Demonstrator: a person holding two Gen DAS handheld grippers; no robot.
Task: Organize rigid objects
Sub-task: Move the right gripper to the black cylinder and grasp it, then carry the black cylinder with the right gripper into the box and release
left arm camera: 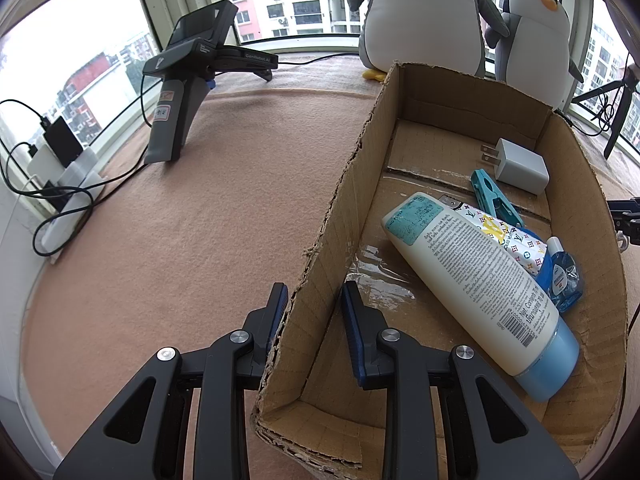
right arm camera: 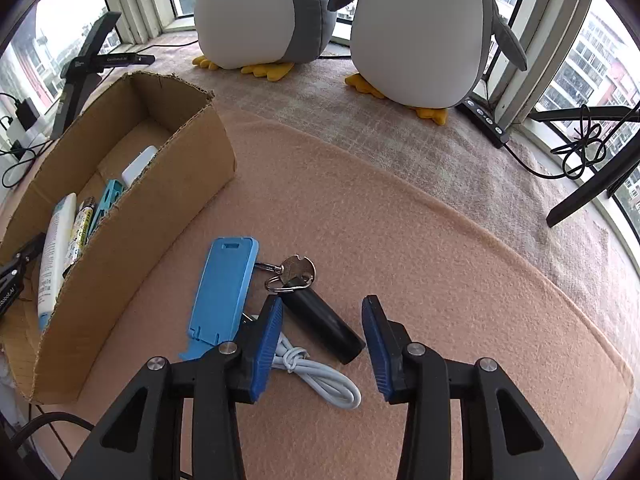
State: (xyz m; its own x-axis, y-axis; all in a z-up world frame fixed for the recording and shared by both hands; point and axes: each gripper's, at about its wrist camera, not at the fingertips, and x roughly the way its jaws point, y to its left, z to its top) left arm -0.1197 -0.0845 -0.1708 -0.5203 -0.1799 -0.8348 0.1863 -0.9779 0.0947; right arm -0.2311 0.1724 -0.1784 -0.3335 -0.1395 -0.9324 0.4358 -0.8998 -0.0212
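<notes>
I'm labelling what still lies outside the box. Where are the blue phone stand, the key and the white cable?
blue phone stand [right arm camera: 224,292]: right wrist view, middle of its flat panel.
key [right arm camera: 297,269]: right wrist view, its round head.
white cable [right arm camera: 320,380]: right wrist view, the coiled loop.

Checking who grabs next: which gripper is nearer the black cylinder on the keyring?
Right. The right gripper straddles the black cylinder; the left gripper clamps the cardboard box wall.

lotion tube (lower end) hidden behind box wall.
</notes>
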